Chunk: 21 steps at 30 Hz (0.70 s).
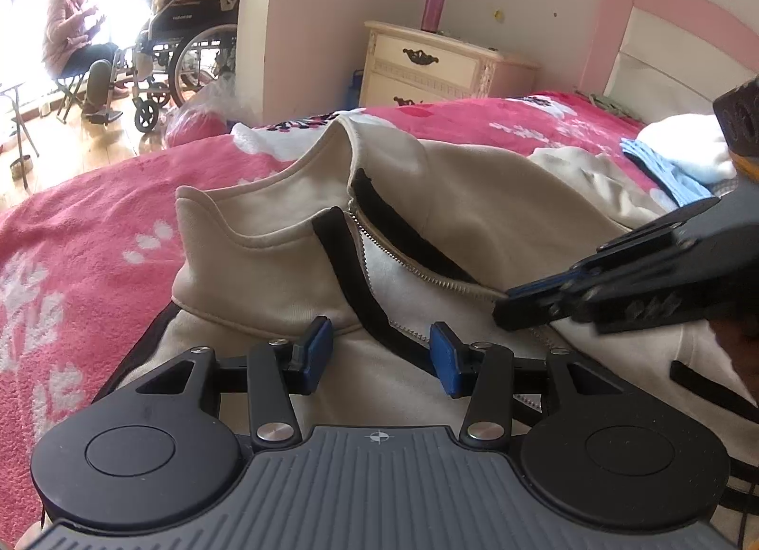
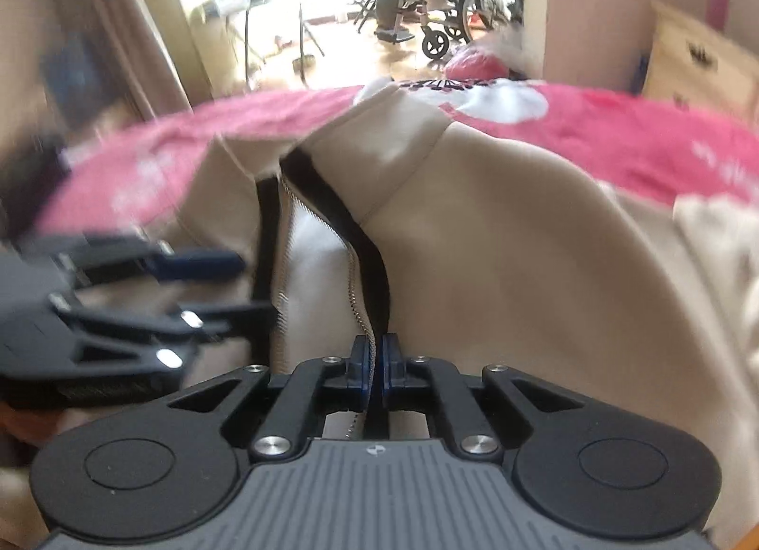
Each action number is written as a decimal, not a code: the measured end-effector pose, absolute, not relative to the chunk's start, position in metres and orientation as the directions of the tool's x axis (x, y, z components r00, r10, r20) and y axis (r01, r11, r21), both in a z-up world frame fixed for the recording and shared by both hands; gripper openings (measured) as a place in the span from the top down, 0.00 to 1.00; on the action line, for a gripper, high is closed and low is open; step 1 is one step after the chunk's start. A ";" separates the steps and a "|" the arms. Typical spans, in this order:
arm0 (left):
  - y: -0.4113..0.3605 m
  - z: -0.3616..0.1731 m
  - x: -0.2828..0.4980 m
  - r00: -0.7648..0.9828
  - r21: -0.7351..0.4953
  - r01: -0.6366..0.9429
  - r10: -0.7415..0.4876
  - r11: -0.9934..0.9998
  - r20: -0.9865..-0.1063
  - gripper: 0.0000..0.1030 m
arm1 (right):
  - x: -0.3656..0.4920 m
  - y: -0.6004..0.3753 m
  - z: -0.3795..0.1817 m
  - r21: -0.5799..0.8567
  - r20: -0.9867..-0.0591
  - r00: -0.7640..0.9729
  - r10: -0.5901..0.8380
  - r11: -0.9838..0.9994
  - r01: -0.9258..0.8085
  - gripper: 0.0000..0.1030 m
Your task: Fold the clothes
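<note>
Right tongs (image 2: 374, 372) pinching jacket (image 2: 498, 237) zipper edge (image 2: 365, 308); labels seemingly unreadable.

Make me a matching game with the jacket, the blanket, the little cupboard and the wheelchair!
Things:
1. jacket
2. blanket
3. bedside cupboard
4. wheelchair

Descriptions:
A. pink with white prints
B. piled with bedding, near the bright window
C. beige, zip open, lying on the bed
D. against the wall, with a purple thing on top

Pairs: 1-C, 2-A, 3-D, 4-B
</note>
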<state>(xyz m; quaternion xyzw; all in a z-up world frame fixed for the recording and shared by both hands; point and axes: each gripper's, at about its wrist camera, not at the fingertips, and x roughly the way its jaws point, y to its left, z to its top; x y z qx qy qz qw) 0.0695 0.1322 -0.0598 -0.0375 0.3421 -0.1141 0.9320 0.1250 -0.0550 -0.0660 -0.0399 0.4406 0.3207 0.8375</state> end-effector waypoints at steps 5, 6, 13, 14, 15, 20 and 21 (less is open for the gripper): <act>0.134 -0.060 0.069 0.740 -0.158 0.192 -0.248 0.969 -0.625 0.56 | 0.132 -0.094 -0.055 0.485 -0.641 0.333 0.692 0.701 -0.524 0.95; 0.135 -0.060 0.069 0.740 -0.158 0.194 -0.250 0.968 -0.624 0.56 | 0.134 -0.101 -0.056 0.529 -0.616 0.316 0.722 0.676 -0.513 0.95; 0.135 -0.060 0.070 0.739 -0.158 0.199 -0.254 0.967 -0.624 0.56 | 0.147 -0.102 -0.074 0.600 -0.597 0.219 0.772 0.611 -0.516 0.95; 0.135 -0.060 0.070 0.738 -0.159 0.200 -0.255 0.967 -0.625 0.56 | 0.149 -0.098 -0.078 0.594 -0.608 0.206 0.767 0.611 -0.522 0.95; 0.135 -0.059 0.071 0.736 -0.162 0.200 -0.257 0.966 -0.626 0.56 | 0.151 -0.093 -0.083 0.577 -0.628 0.190 0.755 0.616 -0.536 0.95; 0.137 -0.051 0.069 0.744 -0.166 0.187 -0.250 0.968 -0.620 0.57 | 0.154 -0.089 -0.092 0.559 -0.650 0.185 0.737 0.629 -0.540 0.95; 0.136 -0.047 0.067 0.751 -0.158 0.184 -0.242 0.970 -0.614 0.57 | 0.152 -0.087 -0.090 0.540 -0.657 0.192 0.729 0.633 -0.555 0.95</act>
